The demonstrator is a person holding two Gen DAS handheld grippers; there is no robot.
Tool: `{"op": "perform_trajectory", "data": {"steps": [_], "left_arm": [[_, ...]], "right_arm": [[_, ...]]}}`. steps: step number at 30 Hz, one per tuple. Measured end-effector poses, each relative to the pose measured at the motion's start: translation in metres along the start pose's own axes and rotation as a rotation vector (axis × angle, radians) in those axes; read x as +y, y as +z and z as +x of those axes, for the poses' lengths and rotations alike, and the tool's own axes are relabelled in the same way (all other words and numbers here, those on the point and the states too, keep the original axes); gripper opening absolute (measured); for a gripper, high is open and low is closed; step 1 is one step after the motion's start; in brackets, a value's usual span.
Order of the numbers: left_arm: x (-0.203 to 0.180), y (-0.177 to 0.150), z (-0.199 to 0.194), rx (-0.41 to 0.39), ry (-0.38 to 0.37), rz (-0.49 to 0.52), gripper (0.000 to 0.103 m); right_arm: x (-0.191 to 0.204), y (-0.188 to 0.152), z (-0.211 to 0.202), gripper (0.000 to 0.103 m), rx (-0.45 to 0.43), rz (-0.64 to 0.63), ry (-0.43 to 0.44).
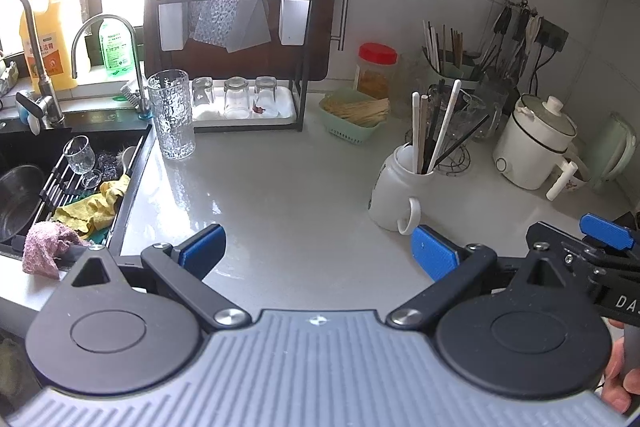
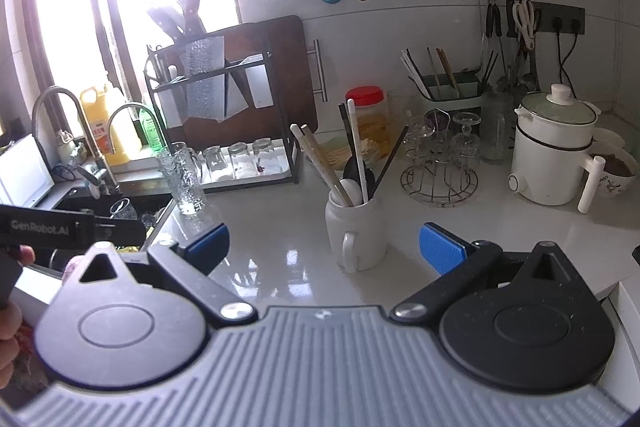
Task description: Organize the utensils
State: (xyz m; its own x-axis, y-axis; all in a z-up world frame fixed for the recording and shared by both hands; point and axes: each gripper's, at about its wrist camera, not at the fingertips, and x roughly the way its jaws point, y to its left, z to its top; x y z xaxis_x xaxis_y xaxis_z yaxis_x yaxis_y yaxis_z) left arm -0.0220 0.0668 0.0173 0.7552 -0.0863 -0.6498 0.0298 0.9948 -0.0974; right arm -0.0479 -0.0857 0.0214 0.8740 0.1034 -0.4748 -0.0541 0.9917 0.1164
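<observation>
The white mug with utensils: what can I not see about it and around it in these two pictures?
- Mug inside: the lower ends of the utensils are hidden by its wall, both views.
- Spoon or ladle heads in the mug: dark and overlapping, kind unclear.
- Rack top: washed out by window glare, both views.
- Right tool: cut off by the edge in the left view.
- Counter front: hidden by each tool's body.

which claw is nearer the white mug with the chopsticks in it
Right. The right claw sits just before the white mug, which is nearly between its fingers; the left claw is off to the mug's left.
</observation>
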Motion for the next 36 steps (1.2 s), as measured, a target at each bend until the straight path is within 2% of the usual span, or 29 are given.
{"op": "perform_trajectory", "data": {"steps": [12,29,36], "left_arm": [[0.003,-0.001,-0.004,-0.01,0.014,-0.038,0.101],[-0.007,0.01,0.005,0.008,0.007,0.012,0.101],[-0.007,0.008,0.007,0.02,-0.01,0.0,0.101]], "right_arm": [[-0.001,0.003,0.006,0.103,-0.021,-0.014,0.018],[-0.011,0.002,0.002,0.103,-0.034,0.007,-0.007],[-0.012,0.0,0.002,0.103,-0.035,-0.007,-0.001]]}}
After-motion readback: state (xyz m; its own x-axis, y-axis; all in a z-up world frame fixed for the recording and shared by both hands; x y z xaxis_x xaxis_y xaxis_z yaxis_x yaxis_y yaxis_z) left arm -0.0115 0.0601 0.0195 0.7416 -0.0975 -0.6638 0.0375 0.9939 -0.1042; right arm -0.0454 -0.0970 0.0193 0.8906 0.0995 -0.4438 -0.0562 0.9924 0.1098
